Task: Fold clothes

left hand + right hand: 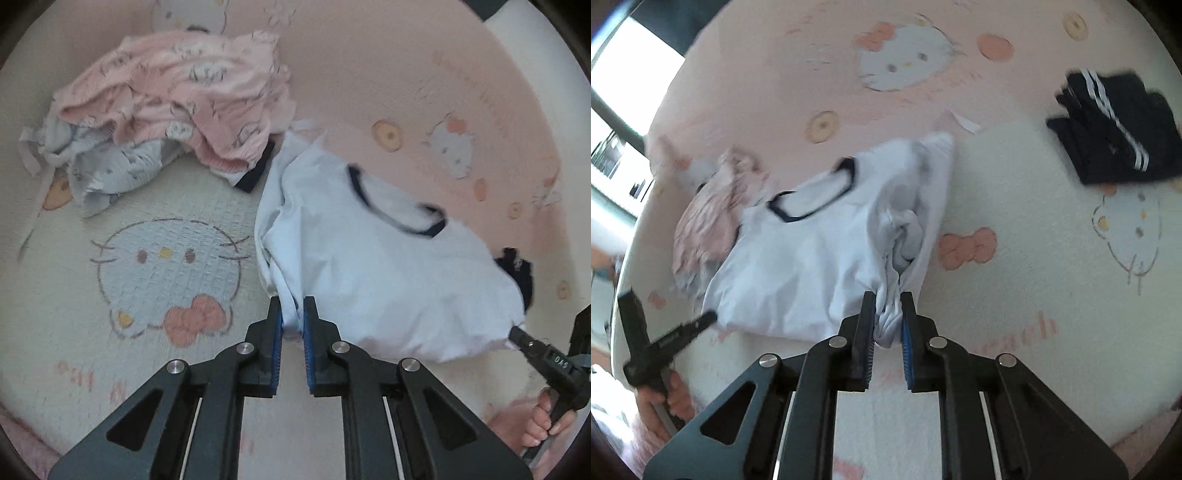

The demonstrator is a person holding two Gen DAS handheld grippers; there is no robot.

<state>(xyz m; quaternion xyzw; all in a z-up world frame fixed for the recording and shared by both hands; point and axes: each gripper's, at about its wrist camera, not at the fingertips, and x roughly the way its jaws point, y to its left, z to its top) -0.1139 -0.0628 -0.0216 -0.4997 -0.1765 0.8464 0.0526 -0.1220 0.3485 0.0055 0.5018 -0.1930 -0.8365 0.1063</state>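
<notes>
Fabric of a white cotton T-shirt with navy collar trim (388, 266) is bunched between the blue pads of the left gripper (292, 314), which is clenched on its hem. The right gripper (888, 314) likewise clamps a gathered wad of the same shirt. It is stretched between the 2, over a pink-and-cream cartoon-cat blanket (166, 258). A pink printed garment (192, 92) lies crumpled beyond, and folded black trousers with white stripes (1115, 144) rest well apart.
</notes>
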